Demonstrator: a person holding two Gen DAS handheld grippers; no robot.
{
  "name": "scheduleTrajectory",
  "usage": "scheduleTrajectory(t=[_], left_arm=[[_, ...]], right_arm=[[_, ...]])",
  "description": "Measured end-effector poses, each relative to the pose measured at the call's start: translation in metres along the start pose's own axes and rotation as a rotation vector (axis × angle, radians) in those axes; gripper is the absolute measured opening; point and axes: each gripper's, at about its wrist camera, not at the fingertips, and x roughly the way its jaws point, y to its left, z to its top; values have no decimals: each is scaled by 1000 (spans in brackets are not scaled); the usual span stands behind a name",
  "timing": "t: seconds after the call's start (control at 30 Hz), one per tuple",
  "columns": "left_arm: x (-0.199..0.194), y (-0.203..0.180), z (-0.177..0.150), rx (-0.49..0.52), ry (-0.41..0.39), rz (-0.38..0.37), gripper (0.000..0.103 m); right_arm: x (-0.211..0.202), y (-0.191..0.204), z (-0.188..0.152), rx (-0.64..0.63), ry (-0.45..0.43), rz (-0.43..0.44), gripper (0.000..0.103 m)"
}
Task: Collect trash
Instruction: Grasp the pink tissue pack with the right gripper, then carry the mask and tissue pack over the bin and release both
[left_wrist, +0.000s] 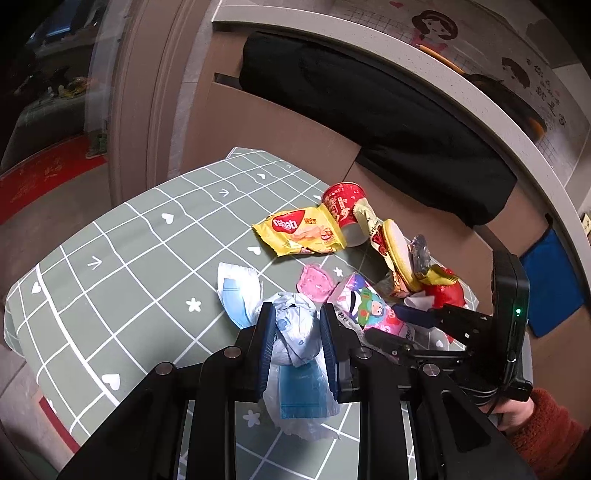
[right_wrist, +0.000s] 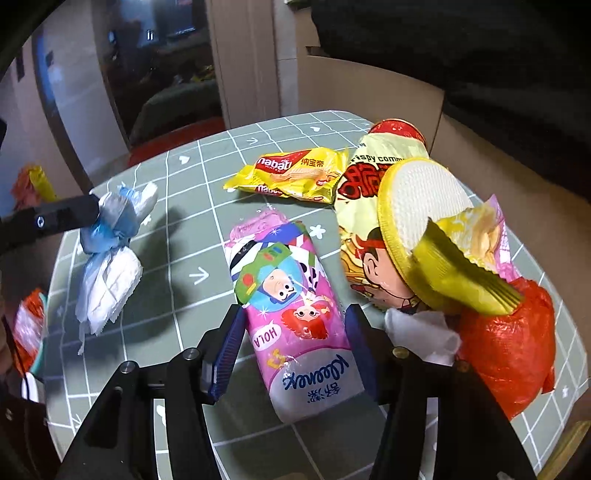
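My left gripper (left_wrist: 297, 321) is shut on a crumpled white-and-blue plastic wrapper (left_wrist: 295, 332); the wrapper also shows in the right wrist view (right_wrist: 110, 236), pinched and hanging over the table. My right gripper (right_wrist: 291, 325) is closed around a pink cartoon tissue pack (right_wrist: 291, 306) lying on the green checked tablecloth (right_wrist: 184, 295). The tissue pack also shows in the left wrist view (left_wrist: 369, 306), with the right gripper (left_wrist: 424, 325) around it.
A yellow Nabati wafer wrapper (right_wrist: 291, 173), a yellow snack bag (right_wrist: 369, 229), a yellow-rimmed lid (right_wrist: 417, 206), a red plastic bag (right_wrist: 513, 339), white tissue (right_wrist: 421, 328) and a red paper cup (left_wrist: 343, 206) lie at the right. Black cloth (left_wrist: 369, 122) hangs behind.
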Motion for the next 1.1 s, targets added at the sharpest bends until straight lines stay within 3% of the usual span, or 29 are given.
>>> scheduleTrajectory(t=[0.13,0.37,0.4,0.5,0.57,0.6,0.63,0.7,0.8,1.1], left_arm=[[-3,-9,1,27,-15,-7,25],[-4,-37,5,80,-26,-57,25],[-4,-41,5,89,-27,-63,25],[-1,-52,5,102,-22,-81,25],[1,-55,3,105,-15,-82,25],[2,-55,2,104,-10,-79,25],[2,-55,1,102,-6,-76,25],[3,-53,0,97,2,-72,25],[3,-48,0,90,5,-58,25],[5,-36,-1,68,-2,-24,25]], right_arm=[[-20,-15,-5,93,-22,45,24],[-70,-25,-19,136,-76,-26,12],[-77,-27,-23,141,-82,-37,7],[-90,-33,-34,143,-84,-22,7],[-89,-39,-38,161,-70,32,10],[-87,-41,-41,181,-58,53,17],[-84,-42,-43,189,-51,65,34],[-76,-39,-47,203,-38,92,53],[-61,-30,-46,198,-9,97,54],[-18,-10,-39,176,73,1,54]])
